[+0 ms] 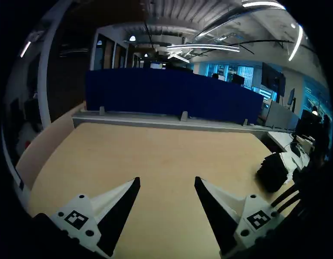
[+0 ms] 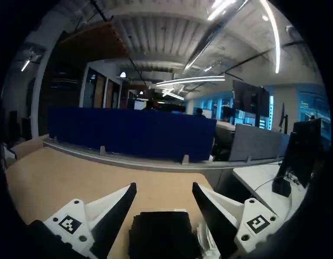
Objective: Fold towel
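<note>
Right tongs (image 2: 164,186) open above towel (image 2: 162,235); left tongs (image 1: 167,179) above table (image 1: 145,146)

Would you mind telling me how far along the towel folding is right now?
Nothing clearly looks done: the black stack of folded cloth sits at the edge of the light wooden table, finished or not I cannot tell. In hand: nothing; the right hand-held gripper is open over that stack, the left hand-held gripper open over the table. Left: grasping, spreading, folding.
</note>
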